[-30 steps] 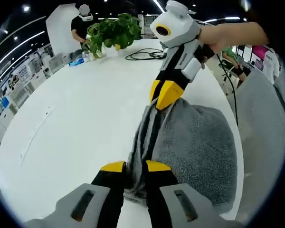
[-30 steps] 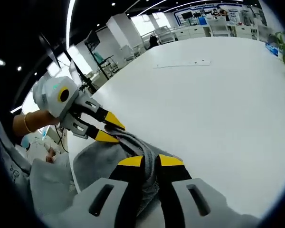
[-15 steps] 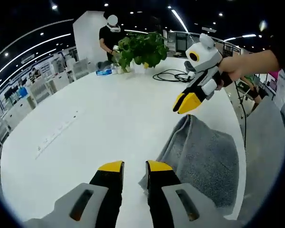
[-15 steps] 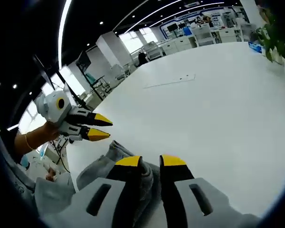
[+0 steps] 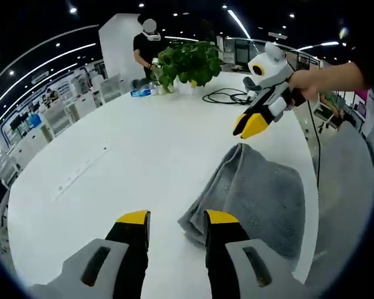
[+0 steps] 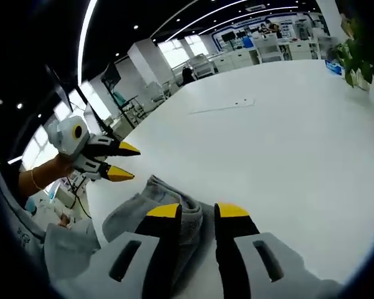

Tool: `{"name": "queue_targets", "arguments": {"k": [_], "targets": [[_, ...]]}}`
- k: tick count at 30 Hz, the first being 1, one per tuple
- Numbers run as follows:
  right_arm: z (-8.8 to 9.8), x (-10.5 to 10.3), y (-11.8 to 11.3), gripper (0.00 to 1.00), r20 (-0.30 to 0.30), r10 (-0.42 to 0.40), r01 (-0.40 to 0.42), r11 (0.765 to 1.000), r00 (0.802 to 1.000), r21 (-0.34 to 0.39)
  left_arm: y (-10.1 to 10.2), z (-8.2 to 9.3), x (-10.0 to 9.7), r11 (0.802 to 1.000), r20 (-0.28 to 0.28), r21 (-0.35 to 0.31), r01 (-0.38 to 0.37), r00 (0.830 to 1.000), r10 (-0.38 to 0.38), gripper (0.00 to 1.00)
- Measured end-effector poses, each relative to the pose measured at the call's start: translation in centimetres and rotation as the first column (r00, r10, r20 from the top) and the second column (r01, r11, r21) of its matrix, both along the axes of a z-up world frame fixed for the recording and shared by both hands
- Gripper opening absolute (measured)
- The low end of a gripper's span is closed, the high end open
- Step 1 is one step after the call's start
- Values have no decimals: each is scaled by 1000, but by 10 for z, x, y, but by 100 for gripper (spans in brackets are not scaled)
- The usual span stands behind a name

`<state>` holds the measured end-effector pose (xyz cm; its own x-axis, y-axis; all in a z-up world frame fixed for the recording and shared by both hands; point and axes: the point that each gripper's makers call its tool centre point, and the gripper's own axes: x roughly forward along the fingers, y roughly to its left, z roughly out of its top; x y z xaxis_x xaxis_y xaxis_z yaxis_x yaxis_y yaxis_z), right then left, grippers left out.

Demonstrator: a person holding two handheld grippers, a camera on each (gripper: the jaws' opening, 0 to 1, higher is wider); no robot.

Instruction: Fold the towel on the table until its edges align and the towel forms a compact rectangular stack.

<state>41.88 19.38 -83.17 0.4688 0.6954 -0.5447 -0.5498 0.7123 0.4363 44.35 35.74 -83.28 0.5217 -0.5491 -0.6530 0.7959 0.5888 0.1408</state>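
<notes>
Both grippers have let go of the towel (image 5: 252, 196) since a second ago – it now lies folded over on the white table (image 5: 112, 168), so one fold looks done. Left gripper (image 5: 174, 218) hangs above its near corner, jaws spread and empty; right gripper (image 5: 250, 124) is lifted off the far corner, jaws slightly parted

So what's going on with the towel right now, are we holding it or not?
Neither is holding it. The gray towel lies folded over on the white table near its edge. The left gripper is open just short of the towel's near corner, and the right gripper hangs open above its far end.
</notes>
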Motion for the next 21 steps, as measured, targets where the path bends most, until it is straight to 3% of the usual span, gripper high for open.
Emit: {"name": "queue_targets", "arguments": {"k": [12,21], "targets": [[-10,-27,-15,23,-28,32,-33,999,999,-13,18,-19,-33,999,-63,7,-51,997,51,39],[-20,-54,-16,32,-26,121,-123,988,992,-89,18,-21,-60,996,-91,-43,-74,993,70,43]]}}
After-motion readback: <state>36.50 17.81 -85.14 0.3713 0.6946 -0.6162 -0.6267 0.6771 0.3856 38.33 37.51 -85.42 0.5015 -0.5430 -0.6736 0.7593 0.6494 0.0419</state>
